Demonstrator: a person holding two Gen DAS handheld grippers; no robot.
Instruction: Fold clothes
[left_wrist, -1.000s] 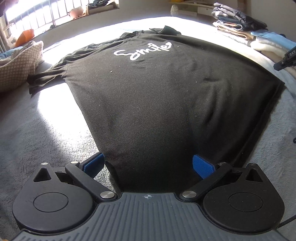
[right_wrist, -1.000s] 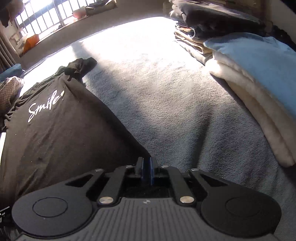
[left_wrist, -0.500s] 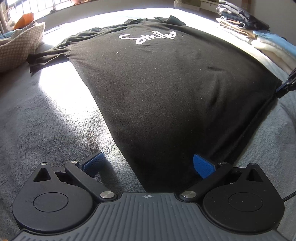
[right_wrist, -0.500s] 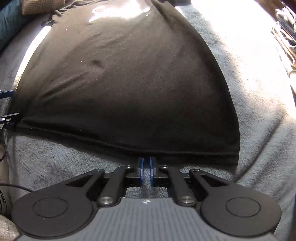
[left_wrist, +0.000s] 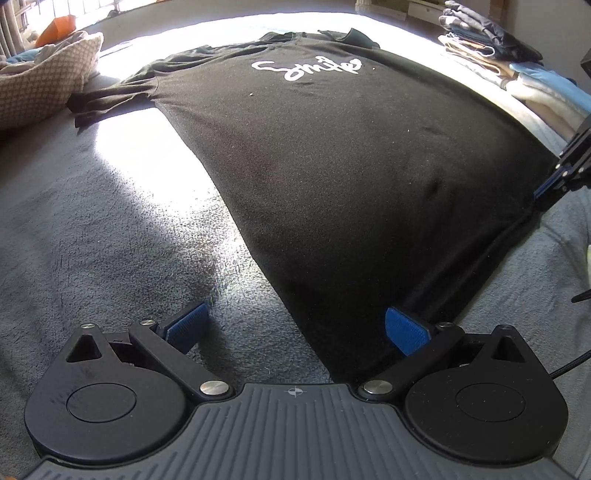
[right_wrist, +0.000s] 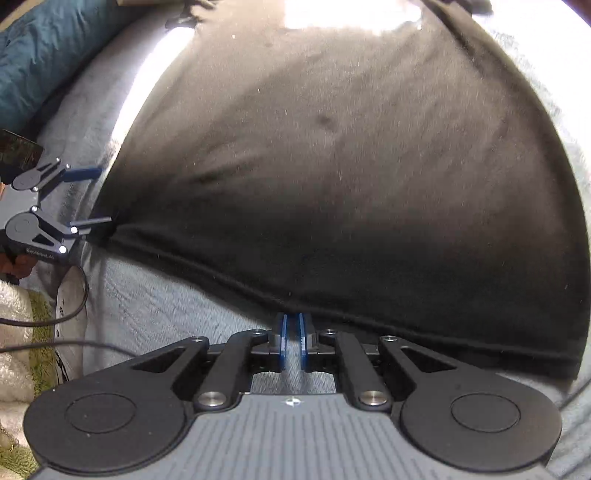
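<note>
Black T-shirt (left_wrist: 362, 177) flat, white script uppermost; left tool (left_wrist: 295, 328) apart, right tool (right_wrist: 291, 341) together, empty.

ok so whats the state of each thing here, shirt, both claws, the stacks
black t-shirt: spread flat, print side up, unfolded
left claw: open, straddling the shirt's hem corner
right claw: shut, at the hem, nothing visibly gripped
clothes stack: folded, piled beside the shirt
</note>
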